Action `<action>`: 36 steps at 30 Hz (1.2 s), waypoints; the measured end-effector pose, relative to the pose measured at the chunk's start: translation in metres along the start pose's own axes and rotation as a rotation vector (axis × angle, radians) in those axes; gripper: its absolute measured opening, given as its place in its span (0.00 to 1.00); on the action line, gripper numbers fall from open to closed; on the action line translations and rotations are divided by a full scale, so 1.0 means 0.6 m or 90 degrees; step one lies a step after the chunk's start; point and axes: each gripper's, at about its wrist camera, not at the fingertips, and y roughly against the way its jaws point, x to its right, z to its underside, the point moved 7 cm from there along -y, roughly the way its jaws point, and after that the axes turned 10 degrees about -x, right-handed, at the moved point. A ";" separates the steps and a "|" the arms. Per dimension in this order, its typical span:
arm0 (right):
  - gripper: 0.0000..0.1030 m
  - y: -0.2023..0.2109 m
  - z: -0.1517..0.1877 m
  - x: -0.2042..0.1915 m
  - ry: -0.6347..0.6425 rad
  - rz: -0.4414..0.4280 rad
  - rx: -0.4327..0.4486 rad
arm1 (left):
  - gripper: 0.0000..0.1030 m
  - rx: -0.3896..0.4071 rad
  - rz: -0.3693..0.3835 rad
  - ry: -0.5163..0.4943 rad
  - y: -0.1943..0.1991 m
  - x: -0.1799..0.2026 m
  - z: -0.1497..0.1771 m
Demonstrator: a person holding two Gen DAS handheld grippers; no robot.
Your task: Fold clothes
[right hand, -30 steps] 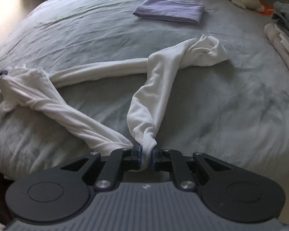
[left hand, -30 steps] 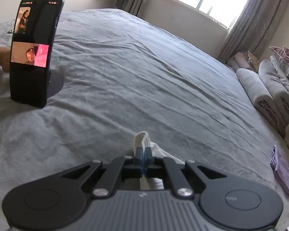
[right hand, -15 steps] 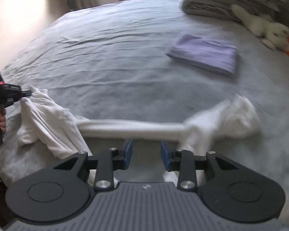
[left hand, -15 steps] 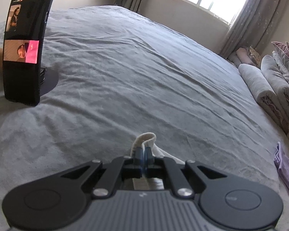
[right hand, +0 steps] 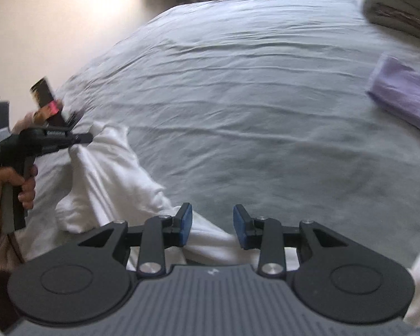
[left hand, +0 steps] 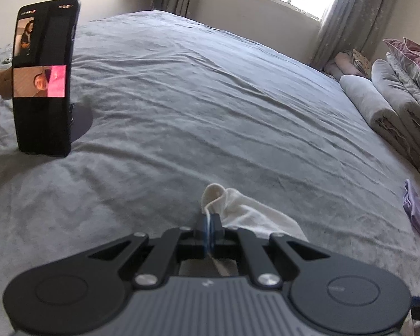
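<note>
We see a grey bed (left hand: 210, 106) filling both views. On its near left part lies the white garment (right hand: 112, 173), bunched and twisted, trailing under our right gripper (right hand: 212, 228), whose blue pads (right hand: 185, 225) stand wide apart, holding nothing. Our left gripper (left hand: 209, 231) is clamped tight on a fold of that garment. A folded lilac cloth (right hand: 403, 95) lies far right; a phone (left hand: 43, 75) stands upright at left.
</note>
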 end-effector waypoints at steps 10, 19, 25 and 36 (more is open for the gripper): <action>0.08 -0.028 0.013 -0.032 0.094 0.035 -0.032 | 0.02 -0.003 0.005 0.002 0.003 -0.014 0.005; 0.04 0.013 -0.027 -0.002 0.063 0.166 0.060 | 0.02 0.037 0.021 0.012 -0.013 0.008 -0.033; 0.03 0.053 -0.062 0.055 -0.009 0.273 0.159 | 0.02 0.088 0.036 -0.009 -0.015 0.050 -0.063; 0.03 0.095 -0.104 0.101 -0.036 0.411 0.307 | 0.02 0.226 0.076 -0.049 0.001 0.118 -0.107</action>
